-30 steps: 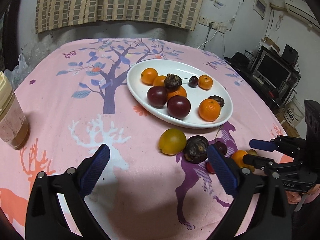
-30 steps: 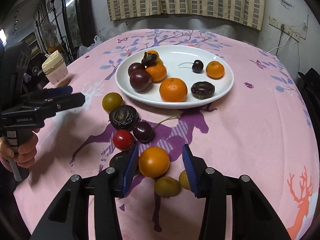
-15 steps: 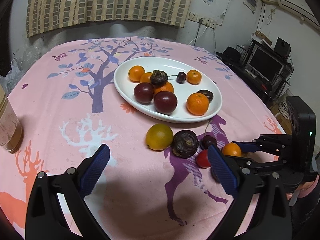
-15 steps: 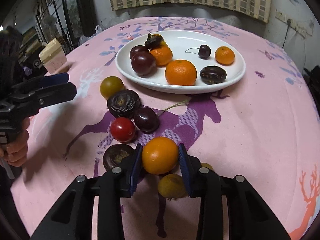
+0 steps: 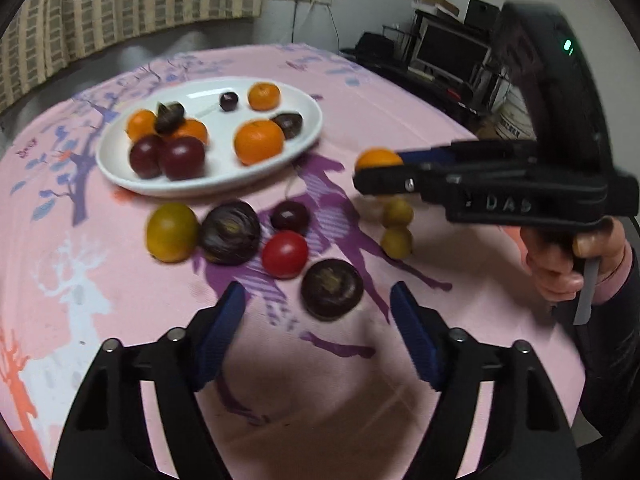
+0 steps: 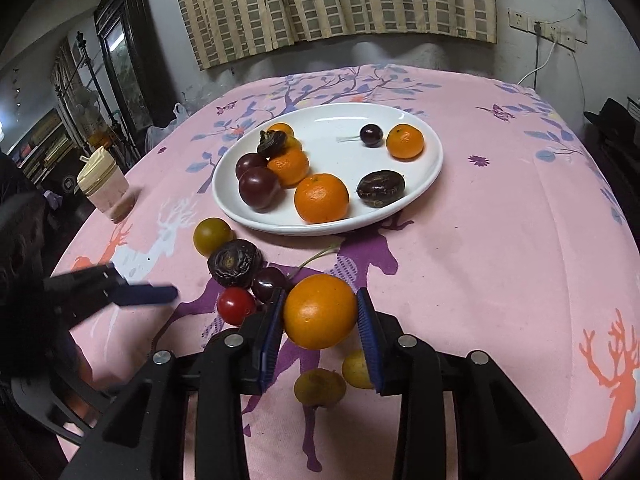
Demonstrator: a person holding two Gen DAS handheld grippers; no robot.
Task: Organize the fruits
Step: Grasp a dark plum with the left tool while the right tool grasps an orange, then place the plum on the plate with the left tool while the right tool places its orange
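Observation:
My right gripper (image 6: 320,318) is shut on an orange (image 6: 320,311) and holds it clear of the pink cloth; the left wrist view shows that orange (image 5: 378,159) in its tips. My left gripper (image 5: 318,298) hangs low with its jaws closing. A dark wrinkled fruit (image 5: 332,288) lies just beyond its tips, untouched. A red tomato (image 5: 285,254), a cherry (image 5: 290,216), another dark fruit (image 5: 230,232) and a yellow-green fruit (image 5: 172,232) lie loose on the cloth. The white plate (image 6: 436,160) behind them holds several oranges, plums and dark fruits.
Two small yellow fruits (image 6: 320,388) lie under the held orange. A lidded cup (image 6: 106,188) stands near the table's left edge. A person's hand (image 5: 576,256) grips the right gripper's handle. A desk with screens (image 5: 452,52) stands beyond the table's right edge.
The right gripper closed on the orange and raised it off the cloth. The left gripper swung right toward the near dark fruit and its jaws narrowed.

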